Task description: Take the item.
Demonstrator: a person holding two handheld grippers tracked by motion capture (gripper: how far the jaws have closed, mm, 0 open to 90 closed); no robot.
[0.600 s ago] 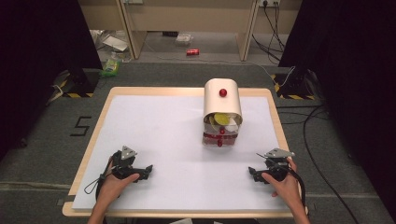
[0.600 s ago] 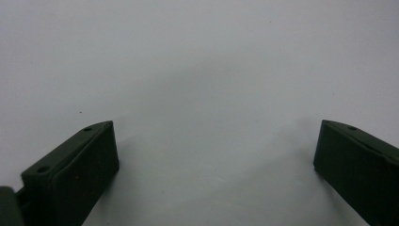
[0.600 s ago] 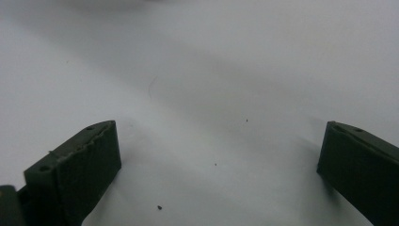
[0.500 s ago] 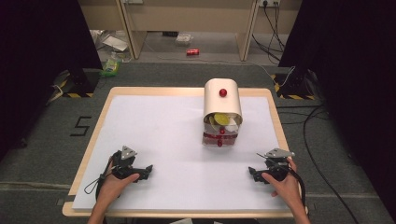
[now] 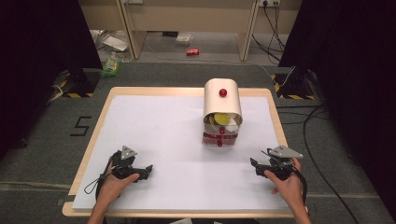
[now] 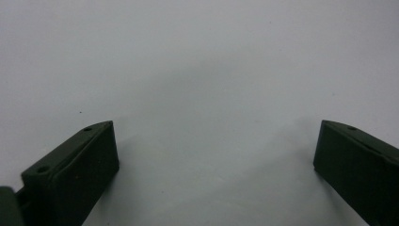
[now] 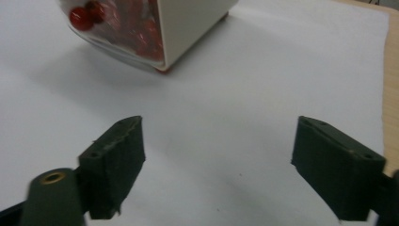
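The box (image 5: 222, 109) stands toward the far right of the desk (image 5: 154, 121), a cream, round-topped case with a red knob (image 5: 223, 93) on its top. Its near face is open and shows yellow and white pieces above a clear front full of red beads (image 5: 219, 137). In the right gripper view the box (image 7: 188, 23) sits ahead and to the left, its cream side wall and red beads (image 7: 84, 16) plain; no label or print can be read on it. The right gripper (image 5: 254, 163) rests at the near right of the desk, well apart from the box, jaws wide open and empty over the white sheet. The left gripper (image 5: 148, 169) lies at the near left, also open and empty. On the floor left of the desk a black mark (image 5: 80, 126) reads like a "5". A red can (image 5: 192, 52) lies on the floor beyond, its print too small to read.
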